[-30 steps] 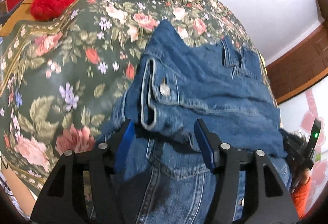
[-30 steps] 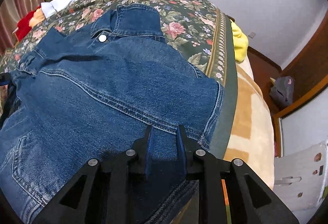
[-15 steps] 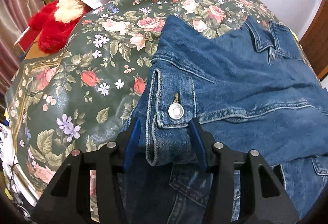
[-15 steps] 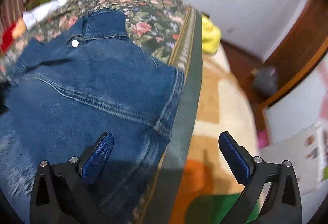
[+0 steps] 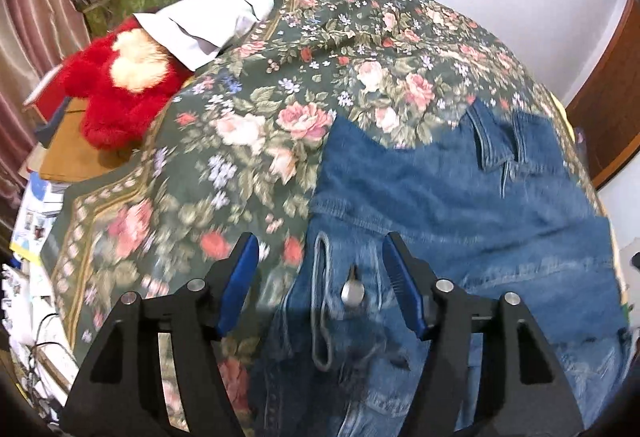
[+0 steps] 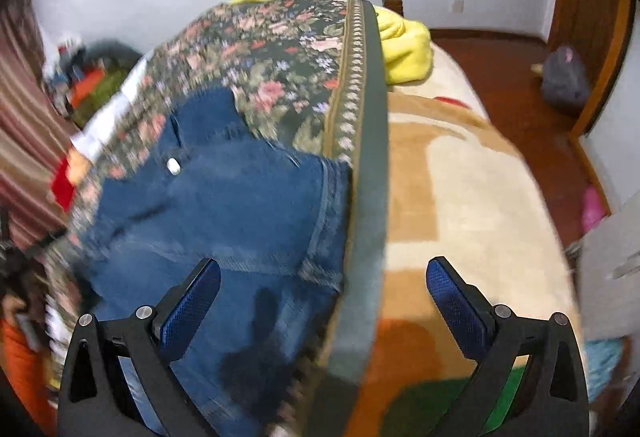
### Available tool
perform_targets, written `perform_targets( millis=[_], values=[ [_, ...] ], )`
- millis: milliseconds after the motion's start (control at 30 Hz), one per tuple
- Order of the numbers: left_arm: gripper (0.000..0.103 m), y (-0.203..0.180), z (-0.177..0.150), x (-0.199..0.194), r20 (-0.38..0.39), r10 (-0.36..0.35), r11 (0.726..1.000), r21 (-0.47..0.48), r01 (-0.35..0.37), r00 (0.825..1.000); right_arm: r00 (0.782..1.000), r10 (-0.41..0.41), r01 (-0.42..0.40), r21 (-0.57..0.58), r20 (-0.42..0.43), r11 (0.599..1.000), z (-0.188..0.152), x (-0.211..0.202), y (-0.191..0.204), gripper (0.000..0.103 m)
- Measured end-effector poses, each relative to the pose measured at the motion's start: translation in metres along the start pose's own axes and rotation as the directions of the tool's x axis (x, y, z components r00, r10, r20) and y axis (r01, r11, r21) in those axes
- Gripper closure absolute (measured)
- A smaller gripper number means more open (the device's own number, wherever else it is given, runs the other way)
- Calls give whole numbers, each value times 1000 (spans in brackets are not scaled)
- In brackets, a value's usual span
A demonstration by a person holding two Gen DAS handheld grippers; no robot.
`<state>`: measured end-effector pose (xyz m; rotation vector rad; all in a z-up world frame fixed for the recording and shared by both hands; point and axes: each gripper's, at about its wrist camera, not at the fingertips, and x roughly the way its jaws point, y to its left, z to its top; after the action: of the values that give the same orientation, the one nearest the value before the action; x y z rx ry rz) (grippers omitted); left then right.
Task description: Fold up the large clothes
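Below the spread left gripper [image 5: 320, 281] lies the denim jacket [image 5: 440, 205]; the right gripper [image 6: 324, 297] gapes wide, empty.

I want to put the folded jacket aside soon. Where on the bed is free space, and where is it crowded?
Free: the floral bedspread between the red plush toy and the denim jacket, and its far part beyond the collar. Also free is the beige blanket right of the bedspread's green border, below the yellow cloth. Crowded: the far left corner with the toy and white pillow.
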<state>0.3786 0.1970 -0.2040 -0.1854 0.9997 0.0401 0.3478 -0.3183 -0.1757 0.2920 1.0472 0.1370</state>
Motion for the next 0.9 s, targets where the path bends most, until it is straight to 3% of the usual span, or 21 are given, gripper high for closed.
perform_targets(
  millis=[167, 233, 333, 400, 467, 533, 667, 767, 900],
  values=[
    [39, 3, 24, 40, -99, -89, 995, -46, 85, 991, 994, 101, -96, 113, -35, 989, 24, 26, -11, 5],
    [39, 6, 30, 59, -141, -93, 995, -59, 86, 986, 990, 129, -120, 136, -63, 984, 29, 39, -14, 6],
    [39, 8, 37, 87, -191, -100, 993, -78, 86, 976, 983, 144, -126, 152, -112, 980, 33, 61, -16, 19],
    [39, 7, 41, 104, -221, -141, 988, -91, 124, 965, 979, 143, -124, 137, -143, 983, 34, 76, -13, 28],
    [39, 5, 44, 117, -237, -177, 983, -95, 158, 955, 976, 152, -133, 127, -153, 983, 36, 85, -10, 30],
    [39, 0, 49, 126, -237, -184, 982, -81, 169, 954, 979, 142, -128, 97, -145, 987, 40, 92, -2, 35],
    [39, -9, 61, 139, -225, -181, 983, -74, 169, 957, 988, 90, -81, 67, -128, 994, 46, 101, 4, 60],
    [50, -17, 68, 144, -203, -138, 990, -53, 130, 969, 990, 62, -55, 58, -128, 997, 49, 106, 7, 75],
    [72, -18, 63, 148, -178, -136, 987, -111, 118, 974, 988, 83, -69, 105, -133, 992, 56, 113, 5, 82]
  ],
)
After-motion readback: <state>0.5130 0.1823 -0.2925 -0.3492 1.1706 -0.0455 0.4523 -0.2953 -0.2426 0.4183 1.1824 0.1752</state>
